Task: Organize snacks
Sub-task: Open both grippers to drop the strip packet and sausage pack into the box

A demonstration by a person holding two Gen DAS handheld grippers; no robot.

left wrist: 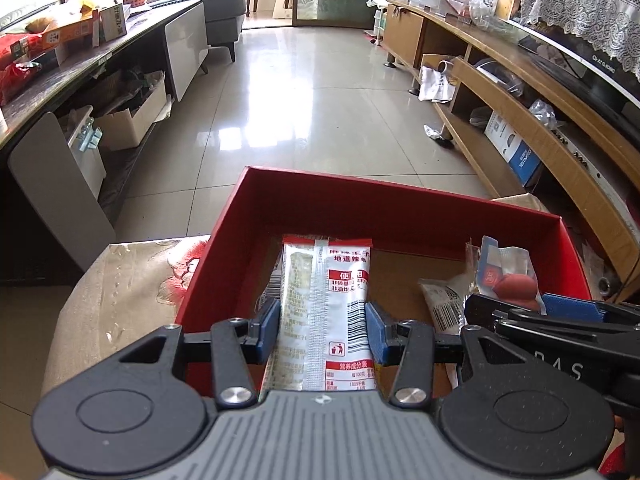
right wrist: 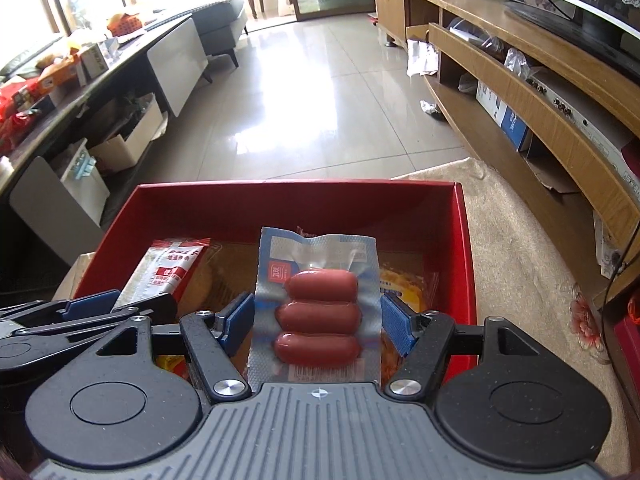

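A red open box [left wrist: 360,200] sits on a beige cloth. My left gripper [left wrist: 322,330] is shut on a long silver and red snack packet [left wrist: 324,300] and holds it over the box's left part. The same packet shows in the right wrist view [right wrist: 164,272]. My right gripper [right wrist: 318,316] is shut on a clear pack of three red sausages [right wrist: 318,312] and holds it over the box [right wrist: 464,240]. That pack shows at the right in the left wrist view [left wrist: 508,276]. An orange snack bag [right wrist: 404,288] lies on the box floor under the sausage pack.
The beige floral cloth [right wrist: 520,260] covers the stand under the box. A wooden TV cabinet [left wrist: 520,92] runs along the right. A dark low table [left wrist: 60,76] with boxes and bags stands at the left. Tiled floor [left wrist: 300,92] lies beyond.
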